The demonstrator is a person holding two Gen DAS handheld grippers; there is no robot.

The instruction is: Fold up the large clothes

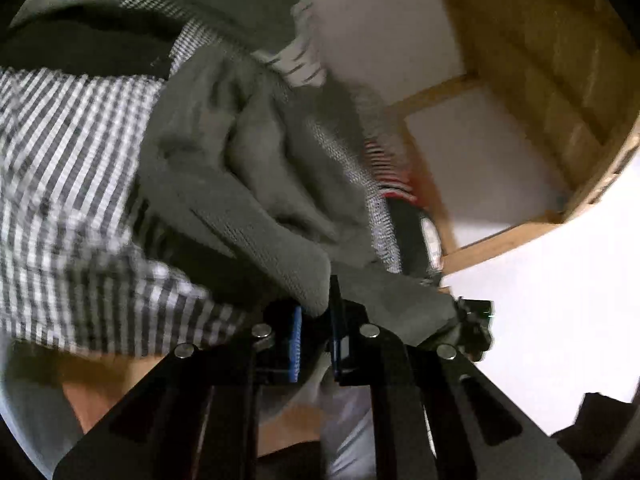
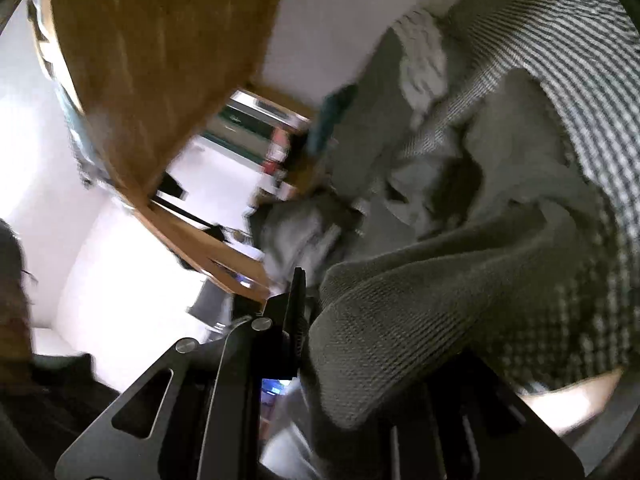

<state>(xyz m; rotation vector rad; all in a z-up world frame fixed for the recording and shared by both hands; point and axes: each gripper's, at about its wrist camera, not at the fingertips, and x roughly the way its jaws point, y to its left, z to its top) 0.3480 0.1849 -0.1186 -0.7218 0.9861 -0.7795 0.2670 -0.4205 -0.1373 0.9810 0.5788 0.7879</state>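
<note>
Right up close in the left view, our left claw (image 1: 316,316) has its two black fingers pinched almost together on a thick fold of the gray sweater (image 1: 240,184), and the blue pad (image 1: 295,344) on one finger shows just beside the cloth. The sweater hangs in the air in front of us, bunched and wrinkled, and it lies against the checked shirt (image 1: 68,168) of the person holding the tools (the pictures are blurry, so things are likely moving fast). In the right view, our right claw (image 2: 310,320) has one black finger (image 2: 297,312) showing, and the sweater (image 2: 420,320) drapes thick over the other side and hides it. The knit runs right down into the claw, so we think it is gripping the cloth, but we cannot tell how far the claw is closed. Behind the sweater we see a white wall (image 1: 400,28), a wooden frame (image 1: 540,40) and, in the right view, a shelf (image 2: 256,128) with some things on it that are too smeared to name. We think we are at the lifting step: the sweater is held up by two spots and is not yet spread out or folded. Next we would need to pull our two claws apart so the cloth hangs flat, then lay it down on something smooth. We must keep both grips tight, since a heavy knit like this could slip out.
</note>
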